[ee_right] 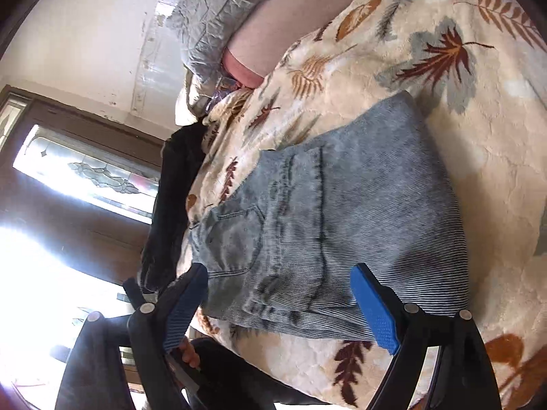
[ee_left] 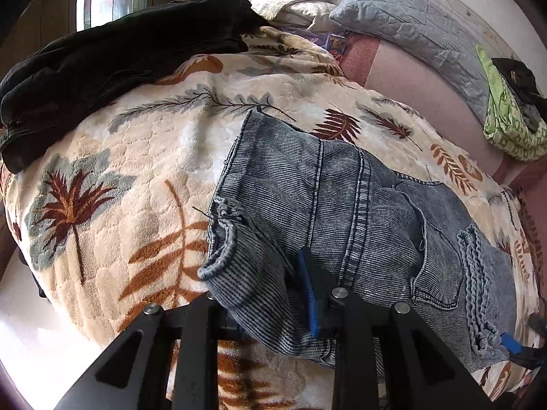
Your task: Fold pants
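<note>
Faded blue jeans [ee_left: 359, 205] lie partly folded on a cream leaf-print blanket [ee_left: 136, 157]. My left gripper [ee_left: 270, 294] is shut on a rolled leg hem of the jeans at their near left corner; one blue pad [ee_left: 309, 294] shows, the other finger is hidden under the denim. In the right wrist view the jeans [ee_right: 324, 212] lie flat with a back pocket facing up. My right gripper [ee_right: 283, 304] is open, its blue pads [ee_right: 376, 311] apart at the near edge of the jeans, holding nothing. The right gripper's tip also shows in the left wrist view [ee_left: 512, 341].
A black garment [ee_left: 112, 65] lies on the blanket at the far left. A grey quilted pillow [ee_left: 410, 17] and a green cloth pile [ee_left: 509, 119] lie at the far side on a pink sheet [ee_left: 417, 82]. A window [ee_right: 85, 171] is behind the bed.
</note>
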`<state>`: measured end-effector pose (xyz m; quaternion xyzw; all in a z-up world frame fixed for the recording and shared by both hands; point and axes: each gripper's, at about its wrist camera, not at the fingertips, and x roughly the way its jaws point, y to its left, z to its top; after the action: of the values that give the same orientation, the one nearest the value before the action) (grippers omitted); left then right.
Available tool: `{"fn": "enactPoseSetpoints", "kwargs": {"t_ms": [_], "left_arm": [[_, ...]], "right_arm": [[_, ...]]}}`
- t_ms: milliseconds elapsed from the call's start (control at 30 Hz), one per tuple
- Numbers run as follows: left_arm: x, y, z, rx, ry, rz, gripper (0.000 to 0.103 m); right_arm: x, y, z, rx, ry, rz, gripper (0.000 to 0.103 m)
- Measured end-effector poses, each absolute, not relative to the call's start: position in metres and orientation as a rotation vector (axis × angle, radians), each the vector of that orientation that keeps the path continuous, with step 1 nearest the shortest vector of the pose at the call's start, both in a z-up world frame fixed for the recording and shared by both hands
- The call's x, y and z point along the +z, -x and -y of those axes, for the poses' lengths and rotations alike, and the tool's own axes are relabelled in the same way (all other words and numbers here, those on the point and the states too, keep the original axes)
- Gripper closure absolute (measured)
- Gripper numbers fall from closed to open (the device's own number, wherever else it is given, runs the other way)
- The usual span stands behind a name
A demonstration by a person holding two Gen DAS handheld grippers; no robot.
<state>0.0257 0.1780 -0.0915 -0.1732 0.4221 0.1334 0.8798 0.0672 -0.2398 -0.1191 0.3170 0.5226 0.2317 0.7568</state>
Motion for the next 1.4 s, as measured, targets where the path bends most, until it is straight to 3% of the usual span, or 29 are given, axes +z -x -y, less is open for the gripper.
{"fn": "enactPoseSetpoints", "kwargs": {"t_ms": [133,400,633,1000,1167,1333,1400], "left_arm": [[-0.091,-0.027,-0.177,0.279,0.348,-0.886,0.075],[-0.081,-0.028,-0.170,0.268,0.301,-0.870,0.087],[-0.041,-0.029,-0.151,0.246,0.259,-0.785,0.091],[0.046,-0.030,0.009,0.014,-0.006,-0.571,0.092],[0.013,-0.029,0.109,-0.148,-0.155,-0.622,0.092],[-0.082,-0.048,0.177,-0.235,-0.307,-0.902,0.092],[-0.086,-0.039,0.185,-0.223,-0.360,-0.863,0.088]], "right_arm": [[-0.107,-0.061,0.241,0.515,-0.681,-1.093,0.012],[-0.098,-0.045,0.234,0.501,-0.605,-1.050,0.012],[-0.093,-0.038,0.253,0.491,-0.668,-0.989,0.012],[-0.083,-0.019,0.307,0.472,-0.779,-0.856,0.012],[-0.087,-0.007,0.345,0.413,-0.842,-0.816,0.012],[-0.094,0.004,0.378,0.350,-0.885,-0.811,0.012],[-0.096,0.009,0.388,0.337,-0.904,-0.812,0.012]]}}
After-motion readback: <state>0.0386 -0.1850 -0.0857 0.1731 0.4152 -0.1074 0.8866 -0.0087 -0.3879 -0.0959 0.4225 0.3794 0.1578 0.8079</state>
